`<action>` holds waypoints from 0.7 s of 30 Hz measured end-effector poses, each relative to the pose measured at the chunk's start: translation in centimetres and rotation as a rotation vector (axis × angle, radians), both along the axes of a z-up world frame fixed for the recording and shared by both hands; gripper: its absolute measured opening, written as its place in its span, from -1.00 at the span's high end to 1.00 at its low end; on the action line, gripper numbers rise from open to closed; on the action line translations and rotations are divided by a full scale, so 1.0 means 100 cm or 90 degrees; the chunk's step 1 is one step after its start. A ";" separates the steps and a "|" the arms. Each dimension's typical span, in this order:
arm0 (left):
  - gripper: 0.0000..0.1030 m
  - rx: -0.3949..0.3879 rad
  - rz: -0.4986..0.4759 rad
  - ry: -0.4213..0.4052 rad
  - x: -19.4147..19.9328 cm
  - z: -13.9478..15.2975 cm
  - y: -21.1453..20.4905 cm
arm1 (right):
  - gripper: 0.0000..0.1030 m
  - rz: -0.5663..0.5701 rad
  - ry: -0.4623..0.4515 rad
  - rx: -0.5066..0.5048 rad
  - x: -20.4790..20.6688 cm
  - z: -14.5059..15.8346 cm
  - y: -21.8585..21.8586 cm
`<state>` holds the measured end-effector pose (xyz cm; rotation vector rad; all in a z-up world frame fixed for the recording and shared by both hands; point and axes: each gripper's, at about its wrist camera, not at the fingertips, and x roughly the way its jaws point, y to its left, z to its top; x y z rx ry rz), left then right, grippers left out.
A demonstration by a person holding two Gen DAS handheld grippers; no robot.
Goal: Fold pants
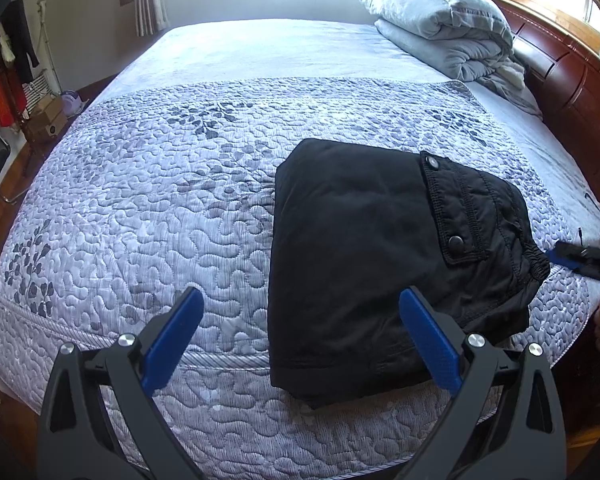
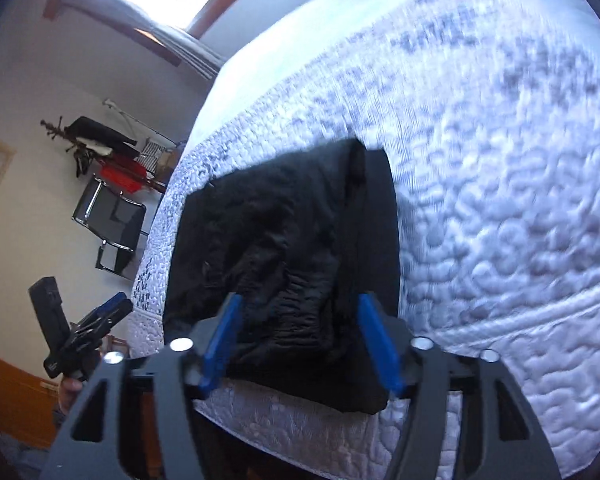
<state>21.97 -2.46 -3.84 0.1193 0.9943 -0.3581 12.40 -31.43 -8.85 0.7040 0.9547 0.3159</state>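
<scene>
Blue pads of the left gripper [image 1: 298,334] up close, jaws spread wide, nothing between them but quilt; hovering clear at the near edge of the bed [image 1: 140,184], likely backed off because the fold looks finished. Black pants [image 1: 380,240] lying as a compact rectangle on the quilt, toward 3 o'clock of the bed's middle, waistband and snap pocket flap on top, turned to 2 o'clock; tidy enough to judge the job nearly done. Right gripper [image 2: 298,340] parted about halfway, pads either side of the elastic waistband yet seemingly above it, gripping nothing; apparently a release.

Left wrist view alone giving sharp detail: snaps, stitching, folded duvet [image 1: 440,20] at 1 o'clock by the headboard [image 1: 572,80]. Right wrist view blurred, but alone showing the bundle's layered edge, the left gripper from outside at 8 o'clock, and a chair [image 2: 112,228] at 9 o'clock.
</scene>
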 end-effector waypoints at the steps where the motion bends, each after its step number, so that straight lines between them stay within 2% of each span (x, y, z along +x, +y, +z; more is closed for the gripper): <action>1: -0.91 0.000 -0.002 0.007 0.003 -0.003 0.001 | -0.30 0.000 -0.008 -0.014 -0.001 0.007 -0.001; 3: -0.91 0.004 0.004 0.013 0.007 -0.006 0.002 | -0.44 0.002 -0.015 -0.023 -0.003 0.013 -0.005; 7: -0.91 0.000 0.002 0.038 0.018 -0.017 0.007 | -0.51 0.001 -0.013 -0.020 -0.004 0.012 -0.016; 11: -0.91 -0.049 0.009 0.109 0.037 -0.035 0.020 | -0.55 -0.005 0.007 -0.006 -0.001 0.000 -0.019; 15: -0.91 -0.090 0.023 0.156 0.050 -0.051 0.036 | -0.55 -0.010 0.027 0.012 0.000 -0.016 -0.020; 21: -0.91 -0.155 -0.023 0.243 0.059 -0.074 0.041 | -0.55 0.000 0.033 0.022 0.001 -0.023 -0.016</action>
